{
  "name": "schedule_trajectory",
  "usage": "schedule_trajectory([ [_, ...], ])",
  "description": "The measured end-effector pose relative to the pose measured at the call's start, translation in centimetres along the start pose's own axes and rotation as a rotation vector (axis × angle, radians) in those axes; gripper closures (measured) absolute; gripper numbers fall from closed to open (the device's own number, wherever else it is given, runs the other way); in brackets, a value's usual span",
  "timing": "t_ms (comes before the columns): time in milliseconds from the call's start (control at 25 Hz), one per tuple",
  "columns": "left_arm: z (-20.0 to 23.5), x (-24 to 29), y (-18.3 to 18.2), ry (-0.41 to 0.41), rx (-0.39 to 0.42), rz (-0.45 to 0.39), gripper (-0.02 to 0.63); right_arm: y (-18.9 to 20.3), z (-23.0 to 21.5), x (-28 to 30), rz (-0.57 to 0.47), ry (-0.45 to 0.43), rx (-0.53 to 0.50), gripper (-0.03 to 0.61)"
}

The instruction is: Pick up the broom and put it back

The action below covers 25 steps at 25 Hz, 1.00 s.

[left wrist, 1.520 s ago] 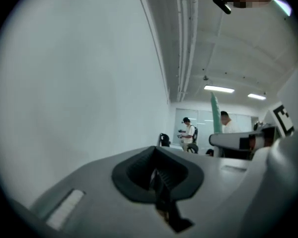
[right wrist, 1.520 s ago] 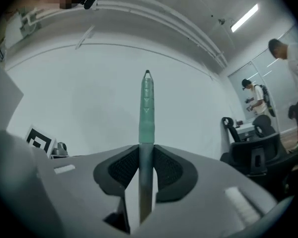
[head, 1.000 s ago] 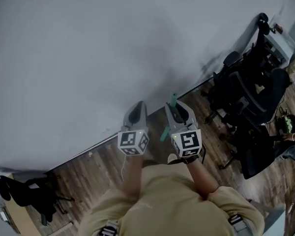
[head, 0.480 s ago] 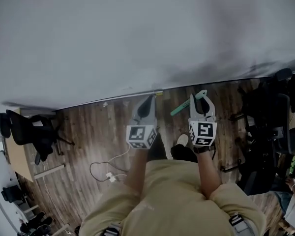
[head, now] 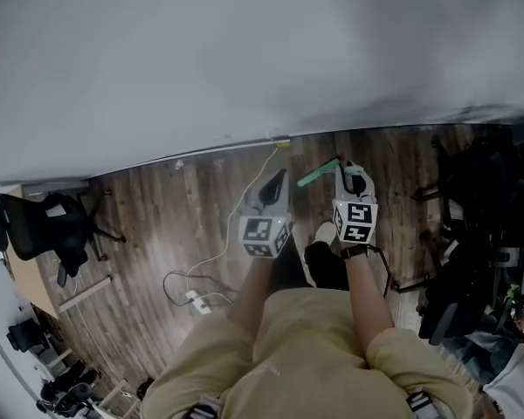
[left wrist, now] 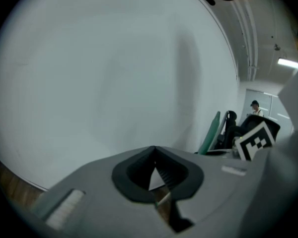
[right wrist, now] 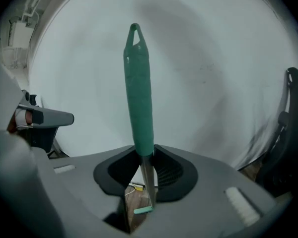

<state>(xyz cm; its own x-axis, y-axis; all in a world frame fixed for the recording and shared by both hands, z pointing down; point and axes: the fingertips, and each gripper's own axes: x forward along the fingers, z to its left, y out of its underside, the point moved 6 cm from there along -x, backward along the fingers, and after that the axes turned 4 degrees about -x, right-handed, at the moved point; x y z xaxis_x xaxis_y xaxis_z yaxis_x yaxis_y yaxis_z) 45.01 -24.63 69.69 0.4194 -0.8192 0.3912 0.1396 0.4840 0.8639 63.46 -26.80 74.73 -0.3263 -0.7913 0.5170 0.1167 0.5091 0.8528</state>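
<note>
Two grippers are in use, and only the right gripper (head: 350, 171) carries a load. Its fingers (right wrist: 170, 171) pinch the broom (right wrist: 139, 105) where the green grip sleeve meets the bare metal shaft (right wrist: 148, 182). Judged from the frames, this point was chosen because the step in diameter gives the pads a seat and limits sliding along the pole.

Beyond the fingertips, the green grip runs forward and up, ending in a hanging loop (right wrist: 134, 32) that points toward the white wall (head: 244, 59). Behind the fingers, the shaft passes down through the gap toward the wooden floor (head: 166, 225). The broom head is not visible in any view.

The left gripper (head: 276, 180) is level with the right one and just beside it. Its fingers (left wrist: 135, 175) are pressed together with nothing between them. Its own view shows the green grip off to the right of its fingertips, apart from them, so it gives no support at present.

With the loop end toward the wall, the pole appears oriented for leaning or hanging there. A white cable (head: 211, 264) lies on the floor below and left of the left fingers, and office chairs (head: 480, 225) stand right of the right fingers; both could snag the pole.
</note>
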Motion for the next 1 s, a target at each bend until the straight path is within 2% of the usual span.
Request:
schedule_trajectory([
  [160, 1.5, 2.3, 2.6, 0.003, -0.026, 0.036, 0.615, 3.3, 0.3, 3.8, 0.068, -0.005, -0.041, 0.488],
  [320, 3.2, 3.4, 4.4, -0.003, -0.063, 0.058, 0.615, 6.1, 0.1, 6.7, 0.132, 0.028, 0.009, 0.488],
  [480, 4.2, 5.0, 5.9, 0.011, -0.070, 0.069, 0.615, 8.3, 0.6, 9.9, 0.170, -0.011, -0.039, 0.489],
  [720, 6.4, 6.5, 6.6, -0.007, -0.072, 0.073, 0.615, 10.5, 3.0, 14.8, 0.255, -0.056, -0.080, 0.489],
  [1000, 9.0, 7.9, 7.4, -0.023, -0.101, 0.086, 0.615, 11.1, 4.1, 20.7, 0.282, -0.080, -0.097, 0.488],
])
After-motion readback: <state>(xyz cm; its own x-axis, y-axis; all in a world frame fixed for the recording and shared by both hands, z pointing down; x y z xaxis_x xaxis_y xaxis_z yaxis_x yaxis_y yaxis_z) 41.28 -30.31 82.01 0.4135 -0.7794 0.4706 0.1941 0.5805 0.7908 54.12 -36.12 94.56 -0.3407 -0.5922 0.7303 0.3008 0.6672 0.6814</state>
